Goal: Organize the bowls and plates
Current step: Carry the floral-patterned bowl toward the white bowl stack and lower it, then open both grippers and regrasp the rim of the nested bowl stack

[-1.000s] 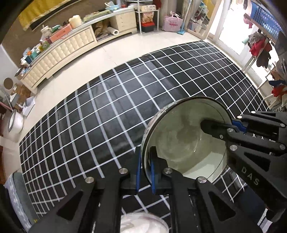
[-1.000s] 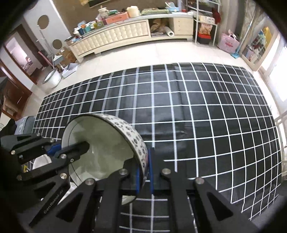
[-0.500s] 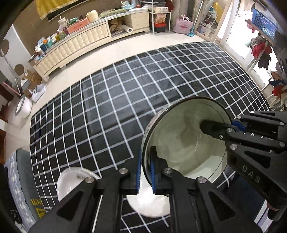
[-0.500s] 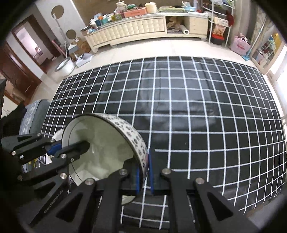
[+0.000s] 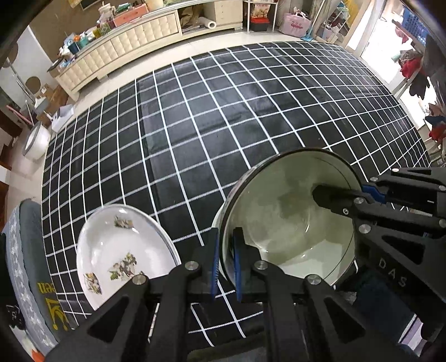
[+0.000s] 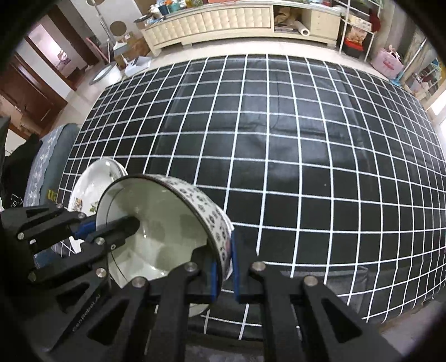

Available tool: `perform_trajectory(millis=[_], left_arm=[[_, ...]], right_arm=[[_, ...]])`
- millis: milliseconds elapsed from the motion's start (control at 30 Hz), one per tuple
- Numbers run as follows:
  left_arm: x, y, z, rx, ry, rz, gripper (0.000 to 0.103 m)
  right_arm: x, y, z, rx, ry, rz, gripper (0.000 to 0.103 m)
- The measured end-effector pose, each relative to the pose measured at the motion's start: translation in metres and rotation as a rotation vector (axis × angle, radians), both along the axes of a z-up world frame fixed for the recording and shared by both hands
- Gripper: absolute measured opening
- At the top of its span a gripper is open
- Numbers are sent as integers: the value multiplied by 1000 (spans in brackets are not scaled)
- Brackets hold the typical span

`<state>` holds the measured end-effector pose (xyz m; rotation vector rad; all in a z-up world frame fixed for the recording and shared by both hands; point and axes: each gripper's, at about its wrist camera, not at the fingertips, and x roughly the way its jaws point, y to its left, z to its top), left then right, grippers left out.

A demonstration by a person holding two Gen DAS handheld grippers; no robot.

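Observation:
A white bowl (image 5: 287, 220) with a dark floral band outside (image 6: 206, 211) is held between both grippers above the black grid cloth. My left gripper (image 5: 225, 267) is shut on its left rim; it shows in the right wrist view (image 6: 92, 231). My right gripper (image 6: 223, 273) is shut on its right rim; it shows in the left wrist view (image 5: 362, 192). A white plate with flower prints (image 5: 122, 250) lies on the cloth left of the bowl, also in the right wrist view (image 6: 94, 181).
The black cloth with white grid lines (image 5: 223, 117) covers the table (image 6: 306, 156). A grey cushioned seat (image 5: 30, 267) stands at the table's left edge. A cream sideboard (image 6: 211, 22) with clutter stands across the floor.
Both grippers have lifted the bowl higher and drawn back. The flowered plate has come fully into view left of the bowl.

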<state>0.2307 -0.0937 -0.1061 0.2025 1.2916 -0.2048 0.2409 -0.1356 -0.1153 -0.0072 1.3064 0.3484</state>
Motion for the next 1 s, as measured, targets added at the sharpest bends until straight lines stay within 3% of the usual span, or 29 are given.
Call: perform_trajectory(millis=[400, 700, 1000], left_arm=[[-8, 6, -22, 31, 38, 5, 8], [-6, 6, -25, 47, 45, 5, 10], [-6, 9, -21, 71, 33, 3, 16]], right_arm=[[-6, 9, -24, -4, 66, 17, 11], [-6, 4, -22, 12, 81, 6, 12], [-10, 5, -12, 21, 83, -6, 21]])
